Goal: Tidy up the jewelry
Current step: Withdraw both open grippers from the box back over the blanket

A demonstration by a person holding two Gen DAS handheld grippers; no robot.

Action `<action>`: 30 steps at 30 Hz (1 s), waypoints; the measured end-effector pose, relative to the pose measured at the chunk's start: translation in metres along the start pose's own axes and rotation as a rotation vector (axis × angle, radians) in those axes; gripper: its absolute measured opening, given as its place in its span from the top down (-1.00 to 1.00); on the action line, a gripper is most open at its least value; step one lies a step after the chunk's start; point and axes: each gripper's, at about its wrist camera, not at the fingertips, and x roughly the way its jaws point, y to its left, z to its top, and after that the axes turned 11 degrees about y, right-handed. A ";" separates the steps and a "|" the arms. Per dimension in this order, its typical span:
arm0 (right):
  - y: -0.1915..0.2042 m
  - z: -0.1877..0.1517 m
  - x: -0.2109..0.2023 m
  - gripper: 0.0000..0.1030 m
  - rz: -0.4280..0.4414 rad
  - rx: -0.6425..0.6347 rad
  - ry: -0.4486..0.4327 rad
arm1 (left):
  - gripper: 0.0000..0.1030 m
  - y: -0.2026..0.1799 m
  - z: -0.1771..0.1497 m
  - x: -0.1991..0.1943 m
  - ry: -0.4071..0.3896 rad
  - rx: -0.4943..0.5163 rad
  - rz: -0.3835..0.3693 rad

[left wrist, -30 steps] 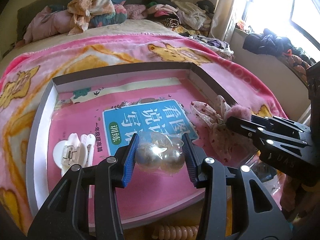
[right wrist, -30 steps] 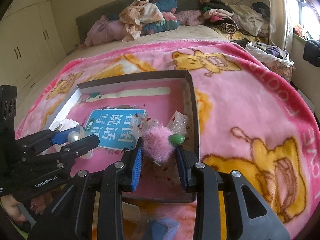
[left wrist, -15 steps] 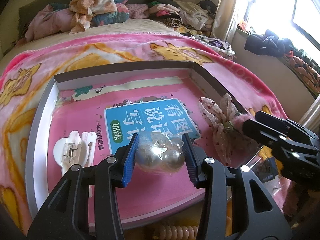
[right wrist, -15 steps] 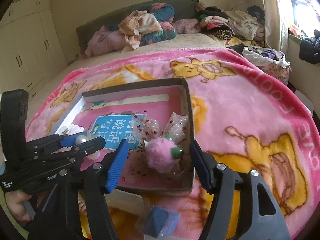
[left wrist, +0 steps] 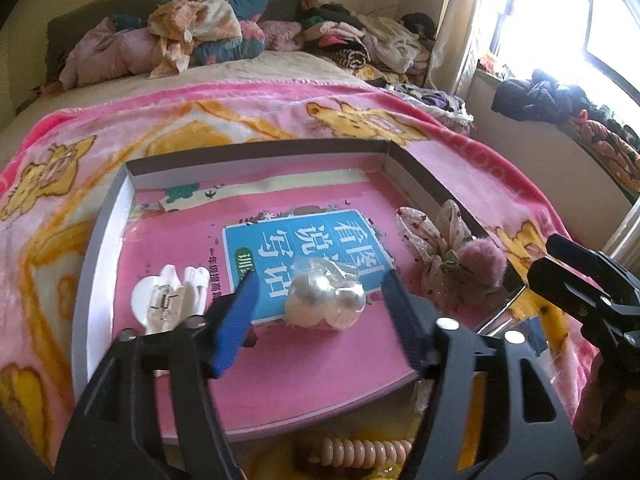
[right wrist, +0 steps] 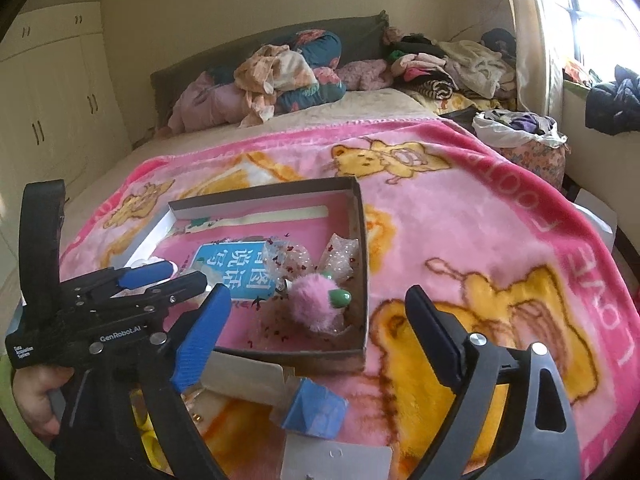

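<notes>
A shallow cardboard box (left wrist: 100, 248) with a pink and blue printed floor lies on the pink blanket; it also shows in the right wrist view (right wrist: 362, 240). A clear bag of large pearl beads (left wrist: 326, 298) lies in the box between the spread fingers of my open left gripper (left wrist: 320, 312). A white hair clip (left wrist: 168, 300) lies at the box's left. A pink pom-pom hair bow with sheer ribbon (left wrist: 476, 260) lies at the box's right side, also seen in the right wrist view (right wrist: 316, 302). My right gripper (right wrist: 320, 340) is open and empty, pulled back from the box.
A beige spiral hair tie (left wrist: 360, 450) lies in front of the box. A blue packet (right wrist: 316, 406) and white cards (right wrist: 336, 458) lie on the blanket (right wrist: 480, 220) near the box's front edge. Piled clothes and pillows (right wrist: 280, 76) fill the far bed.
My left gripper opened and let the pearl bag down onto the box floor. My right gripper let go of the pom-pom bow, opened wide and drew back toward the front.
</notes>
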 end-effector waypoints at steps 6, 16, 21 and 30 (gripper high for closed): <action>-0.005 -0.006 -0.014 -0.73 -0.002 0.017 -0.025 | -0.45 -0.001 -0.006 -0.015 -0.036 -0.008 0.000; -0.004 -0.015 -0.035 -0.75 -0.013 0.018 -0.064 | -0.77 -0.003 -0.014 -0.043 -0.101 -0.005 0.008; -0.003 -0.020 -0.046 -0.78 -0.016 0.017 -0.089 | -0.77 -0.005 -0.019 -0.057 -0.133 -0.011 0.017; 0.002 -0.029 -0.060 -0.79 -0.015 0.009 -0.114 | -0.77 -0.006 -0.031 -0.074 -0.167 -0.015 0.020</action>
